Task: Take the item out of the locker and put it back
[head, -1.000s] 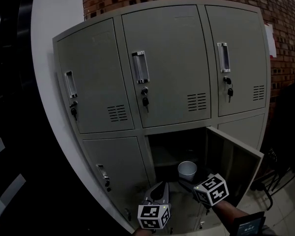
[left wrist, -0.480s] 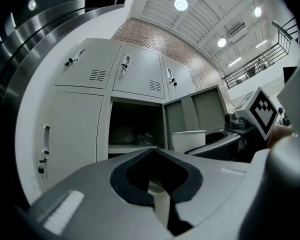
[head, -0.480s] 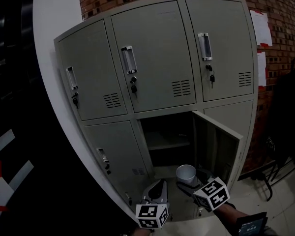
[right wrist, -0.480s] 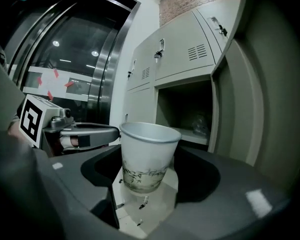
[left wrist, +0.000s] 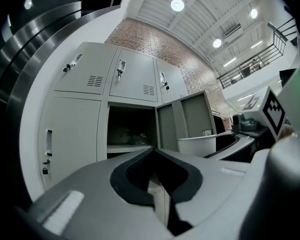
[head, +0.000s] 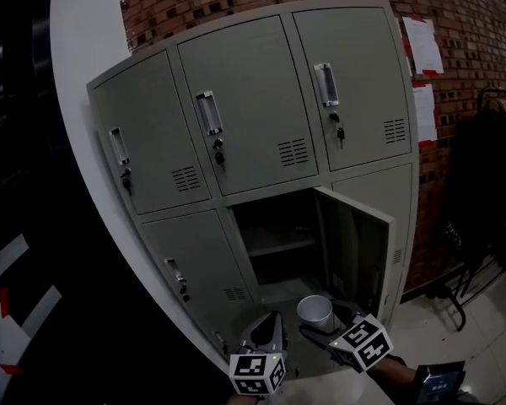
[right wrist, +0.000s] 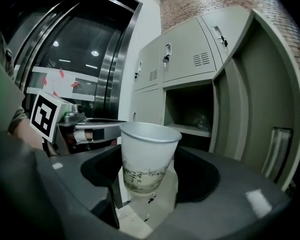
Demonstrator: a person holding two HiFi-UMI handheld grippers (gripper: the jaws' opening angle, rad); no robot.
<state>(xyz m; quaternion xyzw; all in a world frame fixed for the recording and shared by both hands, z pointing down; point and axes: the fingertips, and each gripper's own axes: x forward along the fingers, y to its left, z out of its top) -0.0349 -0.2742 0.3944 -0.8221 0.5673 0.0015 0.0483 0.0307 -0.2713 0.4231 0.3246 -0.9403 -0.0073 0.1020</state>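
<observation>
A white paper cup with a faint bamboo print stands upright between the jaws of my right gripper, which is shut on its lower half. The cup hangs just outside the open lower-middle locker, whose door swings out to the right. My left gripper hovers left of the cup, shut on nothing. In the left gripper view the cup shows at the right, in front of the open locker.
The other grey locker doors are shut, with keys in their locks. A crumpled thing lies on the open locker's shelf. A white column stands to the left; dark clothes and a chair stand to the right on the tiled floor.
The cup in my right gripper has come out and away from the locker's opening. Both grippers and my view have drawn back, so the lockers look farther off.
</observation>
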